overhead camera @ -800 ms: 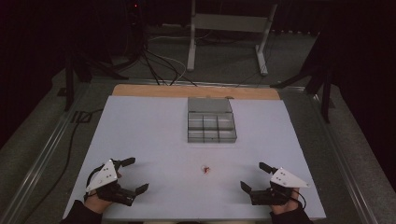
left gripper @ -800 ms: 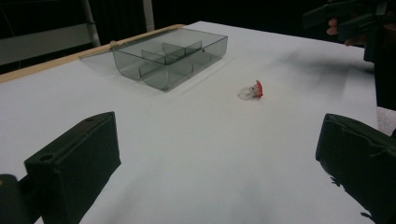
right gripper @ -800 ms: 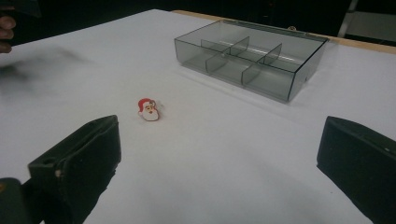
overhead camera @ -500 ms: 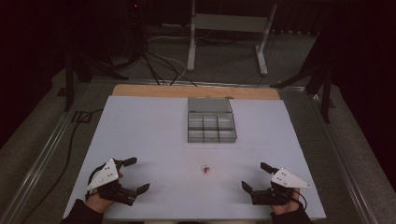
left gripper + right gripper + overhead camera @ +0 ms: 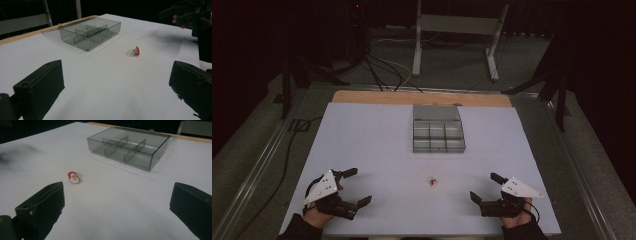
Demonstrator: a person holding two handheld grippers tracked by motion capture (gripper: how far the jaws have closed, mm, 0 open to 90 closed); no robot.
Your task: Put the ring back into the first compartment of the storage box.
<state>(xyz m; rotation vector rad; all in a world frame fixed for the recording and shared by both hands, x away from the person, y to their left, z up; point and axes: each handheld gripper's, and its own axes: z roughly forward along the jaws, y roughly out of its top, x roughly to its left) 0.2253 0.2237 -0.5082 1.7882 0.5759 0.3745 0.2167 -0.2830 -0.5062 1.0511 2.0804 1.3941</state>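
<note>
High view: left gripper (image 5: 353, 187) and right gripper (image 5: 484, 187) rest at the near corners of the white table (image 5: 362, 135), jaws of both spread wide, nothing between them. Santa ring (image 5: 432, 181) lies on the table between the two, well apart from each. Grey compartment box (image 5: 438, 135) sits farther back, lid open.

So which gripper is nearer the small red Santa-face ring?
Right gripper, slightly: it sits just right of the Santa ring; the left gripper sits farther off, to its left.
</note>
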